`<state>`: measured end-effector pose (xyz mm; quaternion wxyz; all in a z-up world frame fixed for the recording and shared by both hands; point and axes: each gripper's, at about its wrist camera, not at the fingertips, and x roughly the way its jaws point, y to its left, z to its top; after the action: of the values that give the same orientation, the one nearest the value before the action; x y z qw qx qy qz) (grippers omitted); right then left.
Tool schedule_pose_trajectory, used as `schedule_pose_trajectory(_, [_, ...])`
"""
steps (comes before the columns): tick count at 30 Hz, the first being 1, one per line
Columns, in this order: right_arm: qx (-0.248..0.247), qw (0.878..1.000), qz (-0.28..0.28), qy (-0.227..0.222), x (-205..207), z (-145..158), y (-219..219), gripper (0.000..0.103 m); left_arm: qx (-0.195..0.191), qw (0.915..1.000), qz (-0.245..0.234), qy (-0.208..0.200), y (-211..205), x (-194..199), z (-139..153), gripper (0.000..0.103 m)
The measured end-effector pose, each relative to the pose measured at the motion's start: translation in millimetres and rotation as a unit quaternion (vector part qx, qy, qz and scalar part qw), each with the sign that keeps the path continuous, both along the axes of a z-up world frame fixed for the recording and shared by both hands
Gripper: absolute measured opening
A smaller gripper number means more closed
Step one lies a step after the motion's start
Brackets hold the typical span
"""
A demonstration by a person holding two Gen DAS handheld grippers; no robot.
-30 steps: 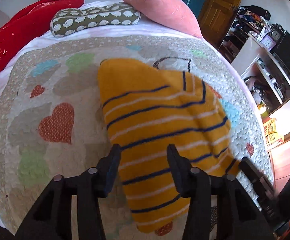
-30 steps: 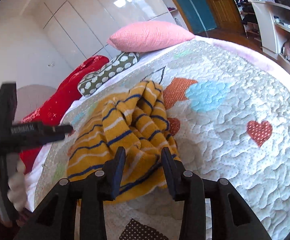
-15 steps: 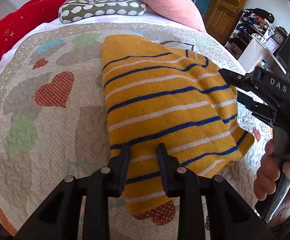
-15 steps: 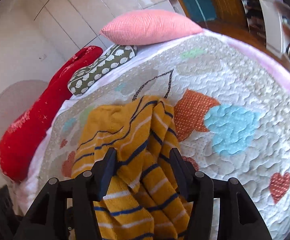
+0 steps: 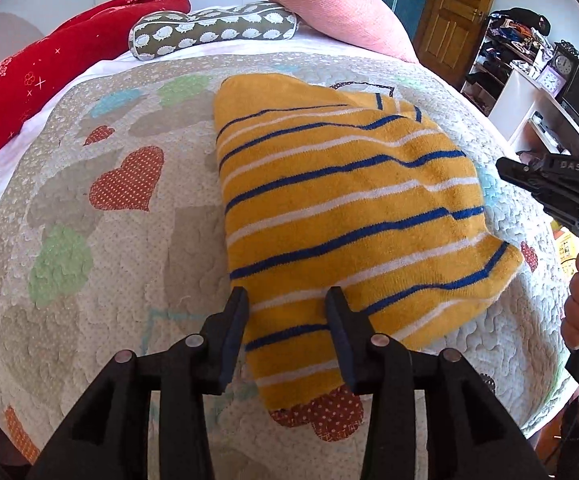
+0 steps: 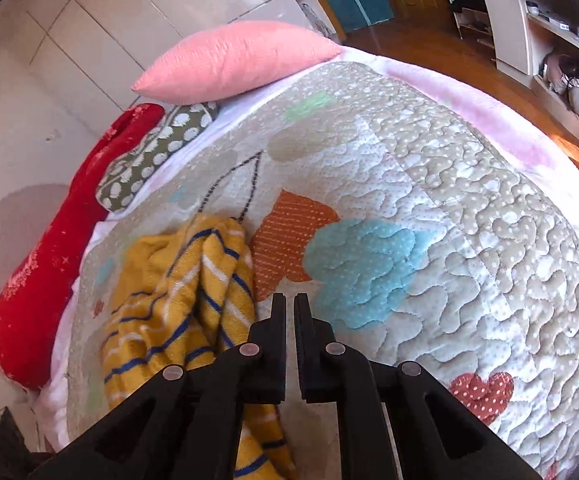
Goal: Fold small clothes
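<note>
Though beside garment, right tool empty.

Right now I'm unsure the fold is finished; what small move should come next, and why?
Probably lower the open left gripper and close it on the striped garment's near edge: the cloth still lies bunched and uneven on the quilt, while the right gripper is shut, empty, beside it.

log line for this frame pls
left gripper open over striped yellow garment | right gripper shut, empty | quilt
</note>
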<state>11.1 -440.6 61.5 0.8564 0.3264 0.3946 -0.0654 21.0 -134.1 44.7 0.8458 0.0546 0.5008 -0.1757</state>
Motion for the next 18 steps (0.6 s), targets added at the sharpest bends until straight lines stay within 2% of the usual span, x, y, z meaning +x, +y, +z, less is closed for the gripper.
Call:
schedule_pose_trajectory(3, [-0.011,0.999,0.032,-0.038,-11,27,21,0.008,-0.026,0.9995,0.018,0.008,15,-16,5,0.040])
schedule_pose_trajectory(4, [-0.015,0.998,0.044,-0.048,-13,35,31,0.015,-0.032,0.9992,0.025,0.005,21,-24,9,0.040])
schedule_pose_trajectory(5, [-0.019,0.997,0.055,-0.057,-13,41,41,0.027,-0.033,0.9990,0.030,0.000,26,-30,12,0.040])
schedule_pose_trajectory(7, [-0.029,0.994,0.076,-0.075,-9,51,63,0.042,-0.026,0.9987,0.042,-0.012,37,-43,19,0.041])
schedule_pose_trajectory(9, [-0.036,0.990,0.103,-0.084,1,52,85,0.044,-0.016,0.9982,0.052,-0.026,46,-52,28,0.044])
schedule_pose_trajectory(13, [-0.032,0.988,0.139,-0.059,14,27,109,0.044,-0.013,0.9952,0.073,-0.063,66,-65,49,0.055])
schedule_pose_trajectory(17, [-0.086,0.989,0.123,0.014,22,-19,100,0.044,-0.026,0.9925,0.084,-0.085,80,-73,61,0.059])
schedule_pose_trajectory(18, [-0.072,0.990,0.119,0.011,18,-24,93,0.044,-0.027,0.9923,0.084,-0.086,82,-74,62,0.060])
